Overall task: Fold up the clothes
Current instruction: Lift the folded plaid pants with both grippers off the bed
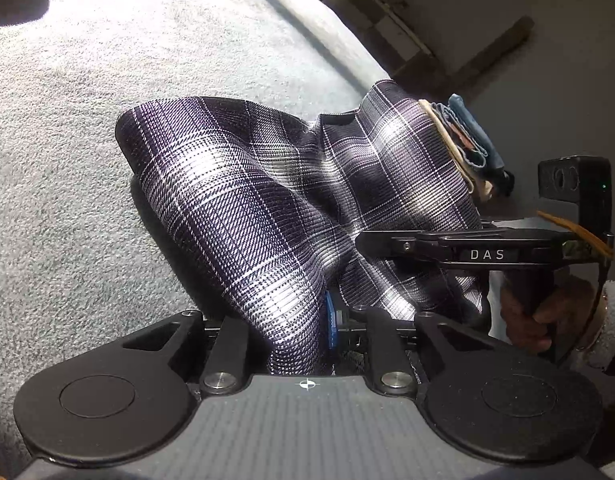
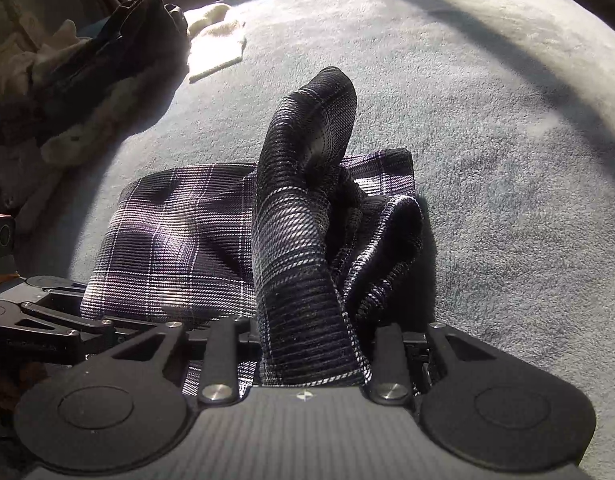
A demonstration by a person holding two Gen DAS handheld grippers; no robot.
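Note:
A purple, black and white plaid garment (image 1: 235, 184) lies partly on the grey fleece surface (image 1: 87, 120). In the left wrist view a fold of it rises straight into my left gripper (image 1: 303, 320), which is shut on it; the cloth hides the fingertips. In the right wrist view a thick bunched fold of the same plaid garment (image 2: 303, 240) stands up between the jaws of my right gripper (image 2: 311, 320), which is shut on it. The rest of the garment spreads flat to the left. From the left wrist view, the right gripper (image 1: 363, 244) comes in from the side, with a hand (image 1: 539, 312) on its handle.
A small stack of folded clothes (image 1: 467, 140) sits by the plaid cloth near the surface's edge. A heap of unfolded dark and cream clothes (image 2: 87, 68) lies at the far left, with a cream cloth (image 2: 215, 48) beside it. Bare fleece (image 2: 487, 120) stretches to the right.

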